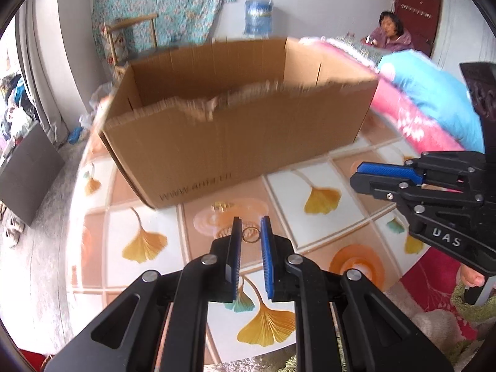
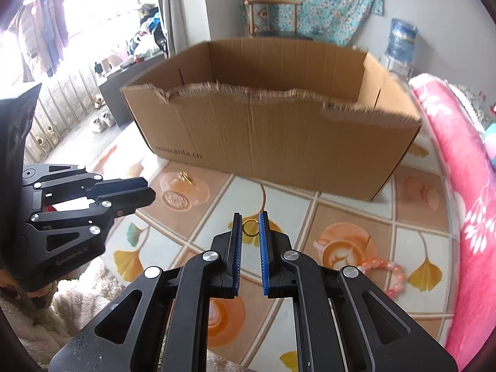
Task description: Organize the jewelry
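The left gripper (image 1: 251, 226) sits at the bottom middle of the left wrist picture. Its two blue pads (image 1: 266, 248) are close together, and a small gold ring (image 1: 250, 235) is pinched between their tips. The ring stands on its edge, so you can look through its hole.

The right gripper (image 2: 250, 223) sits at the bottom middle of the right wrist picture. It is narrow too, and it holds another gold ring (image 2: 250, 227) between the tips of its pads in the same way.

Each gripper also shows up in the other picture. In the left wrist picture the right gripper is at the right edge. In the right wrist picture the left gripper is at the left edge.

A big brown cardboard box (image 2: 279, 142) fills the middle of both pictures, above the grippers. Its top is open and its near edge is torn and bumpy. It stands on a table cloth (image 2: 341, 210) with yellow leaves and coffee cups printed on it.

A pink bead bracelet (image 2: 391, 274) lies on the cloth at the lower right of the right wrist picture. A small gold piece (image 2: 185, 176) lies on the cloth near the box, at the middle left. It is too small to tell what it is.

A pink blanket (image 2: 458, 186) lies along the right side.
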Demonstrator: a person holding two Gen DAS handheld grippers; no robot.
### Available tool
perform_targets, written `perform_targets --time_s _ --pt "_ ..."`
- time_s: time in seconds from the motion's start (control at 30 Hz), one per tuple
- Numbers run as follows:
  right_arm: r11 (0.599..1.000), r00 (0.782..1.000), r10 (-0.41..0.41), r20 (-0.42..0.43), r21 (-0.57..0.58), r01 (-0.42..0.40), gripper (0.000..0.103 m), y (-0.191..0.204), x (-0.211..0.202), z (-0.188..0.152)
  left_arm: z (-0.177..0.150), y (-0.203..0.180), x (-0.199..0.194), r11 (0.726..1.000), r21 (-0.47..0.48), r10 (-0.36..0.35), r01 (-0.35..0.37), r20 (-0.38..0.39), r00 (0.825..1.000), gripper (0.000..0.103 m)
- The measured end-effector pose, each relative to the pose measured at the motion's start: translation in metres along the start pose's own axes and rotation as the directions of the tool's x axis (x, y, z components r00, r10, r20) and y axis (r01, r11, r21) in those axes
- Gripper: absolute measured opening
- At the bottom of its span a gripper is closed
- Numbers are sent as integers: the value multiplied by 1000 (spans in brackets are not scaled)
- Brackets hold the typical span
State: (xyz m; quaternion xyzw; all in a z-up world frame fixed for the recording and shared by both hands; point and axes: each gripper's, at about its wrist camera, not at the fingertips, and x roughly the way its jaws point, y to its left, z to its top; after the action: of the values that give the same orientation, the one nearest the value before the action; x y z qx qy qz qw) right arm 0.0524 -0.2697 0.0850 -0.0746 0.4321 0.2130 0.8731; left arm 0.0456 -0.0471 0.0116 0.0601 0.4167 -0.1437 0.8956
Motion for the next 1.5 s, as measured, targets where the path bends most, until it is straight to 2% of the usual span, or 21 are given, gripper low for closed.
perform_targets --time_s 0.17,0.3,0.43,0.5,0.6,0.73,0.83,0.93,1.17,1.3,1.5 --pt "1000 996 0 85 -18 1 8 5 -28 16 17 6 -38 999 16 -32 31 98 995 12" --pt "999 988 24 155 -42 -18 8 3 -49 38 40 14 -62 997 41 -75 69 163 984 12" --pt "996 977 46 209 -88 -29 9 -4 -60 69 76 21 -64 993 83 -103 87 207 973 12" --pt "993 975 66 213 -114 -42 8 -10 -56 85 95 23 -54 990 98 -121 103 199 973 12" --pt "988 982 79 173 -143 -55 8 -22 -38 108 127 32 -27 982 105 -169 156 134 976 12" --pt "981 989 141 41 -137 -134 9 -46 2 139 166 43 24 968 80 -236 237 -19 972 12" --pt "976 986 158 -60 -140 -165 9 -59 34 157 189 50 76 957 19 -282 289 -166 945 12" --pt "974 972 175 -154 -118 -194 9 -70 64 166 201 58 124 947 -71 -321 314 -292 901 12" --pt "967 944 166 -284 -142 -213 9 -79 105 176 215 63 194 938 -157 -346 309 -455 820 12" --pt "960 938 139 -319 -190 -207 9 -78 117 176 217 60 212 939 -165 -343 301 -498 796 12" --pt "955 931 109 -348 -224 -195 9 -82 129 174 219 56 226 938 -182 -346 294 -517 783 12"
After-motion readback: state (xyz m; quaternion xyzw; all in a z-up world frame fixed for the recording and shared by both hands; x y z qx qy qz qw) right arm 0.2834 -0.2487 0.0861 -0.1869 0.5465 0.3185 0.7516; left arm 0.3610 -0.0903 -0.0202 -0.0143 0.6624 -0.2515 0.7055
